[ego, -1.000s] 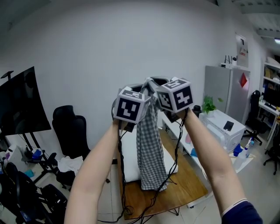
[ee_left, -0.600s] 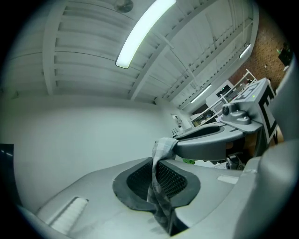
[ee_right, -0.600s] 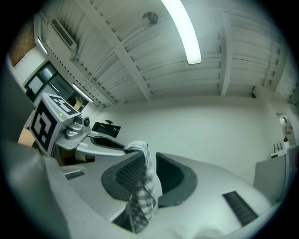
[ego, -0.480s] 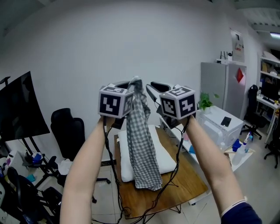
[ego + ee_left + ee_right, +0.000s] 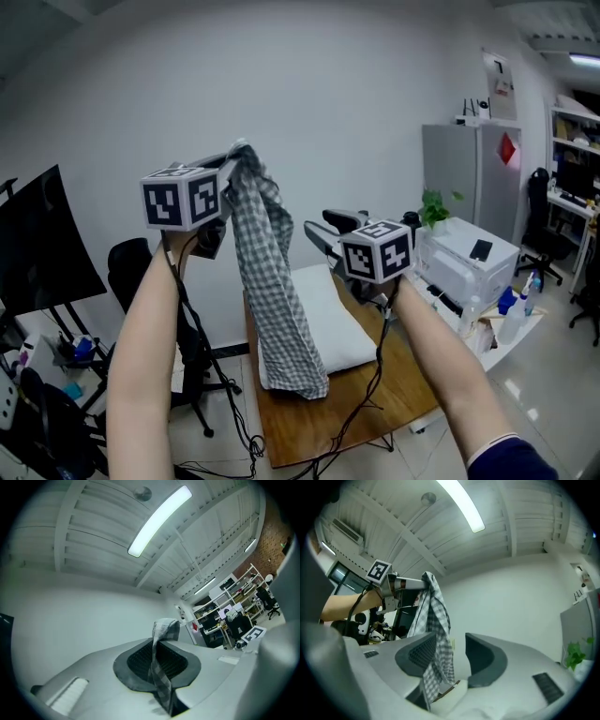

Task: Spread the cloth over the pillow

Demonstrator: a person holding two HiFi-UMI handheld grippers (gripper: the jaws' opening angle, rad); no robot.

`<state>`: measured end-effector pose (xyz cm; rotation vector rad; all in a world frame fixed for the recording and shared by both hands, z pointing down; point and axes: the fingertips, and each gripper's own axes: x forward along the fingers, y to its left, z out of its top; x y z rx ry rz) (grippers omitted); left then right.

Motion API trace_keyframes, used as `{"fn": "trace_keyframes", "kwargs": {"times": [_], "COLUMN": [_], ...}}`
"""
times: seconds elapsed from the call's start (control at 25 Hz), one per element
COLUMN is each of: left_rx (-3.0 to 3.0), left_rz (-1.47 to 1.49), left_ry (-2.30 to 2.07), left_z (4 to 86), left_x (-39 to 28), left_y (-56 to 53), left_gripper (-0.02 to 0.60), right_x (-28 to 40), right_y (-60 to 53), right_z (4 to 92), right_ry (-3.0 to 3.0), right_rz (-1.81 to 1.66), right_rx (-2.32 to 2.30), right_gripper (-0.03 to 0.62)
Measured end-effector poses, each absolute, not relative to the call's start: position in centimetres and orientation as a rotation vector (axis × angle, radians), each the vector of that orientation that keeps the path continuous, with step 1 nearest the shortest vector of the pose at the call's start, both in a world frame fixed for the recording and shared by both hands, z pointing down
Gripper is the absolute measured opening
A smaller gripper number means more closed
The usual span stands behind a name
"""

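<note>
Head view: limp, crumpled grey-and-white checked cloth (image 5: 277, 309), long and narrow.

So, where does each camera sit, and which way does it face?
Head view: on the person's head, looking forward and down at the pillow; both forearms, left claw, right claw show.
Left gripper view: on the left claw, aimed at the ceiling; jaws shut on the cloth.
Right gripper view: on the right claw, facing the wall; jaws just opening, cloth loose between them.
Shared: head and right gripper views show the left claw.
</note>
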<state>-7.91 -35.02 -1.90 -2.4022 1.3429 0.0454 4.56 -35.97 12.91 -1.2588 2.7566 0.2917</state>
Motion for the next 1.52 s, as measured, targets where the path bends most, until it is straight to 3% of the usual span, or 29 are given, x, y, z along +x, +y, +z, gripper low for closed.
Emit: {"fn": "trace_keyframes", "kwargs": {"times": [0.44,0.52,0.8,1.52], "left_rx": [-2.357,-2.361,-2.387,-2.458], "left_rz": [0.085,0.115,0.214,0.193], "left_ry": [1.343,1.339,1.283,1.087], "left_z": [-6.4,-7.2,-9.9,-9.2], "left_x": [-8.2,-8.5,-9.1,-10.1], "left_y": [-33.1,-32.6,-30.4,-27.0], "left_gripper": [0.031,0.031,0.031,0.031], "right_x": [-0.1,-0.5,-0.5,-6.8], "right_y": [-39.0,-39.7,-41.6,-38.9], "right_z": [21.9,23.7,26.8,24.6], "right_ry": [2.834,2.827,2.787,2.921], "right_rz": [0.015,-0.069,-0.276,-0.058], "right_rx": [-1.2,-1.19,-1.188,-0.829], "right_gripper": [0.264,0.298,0.299,0.297]}}
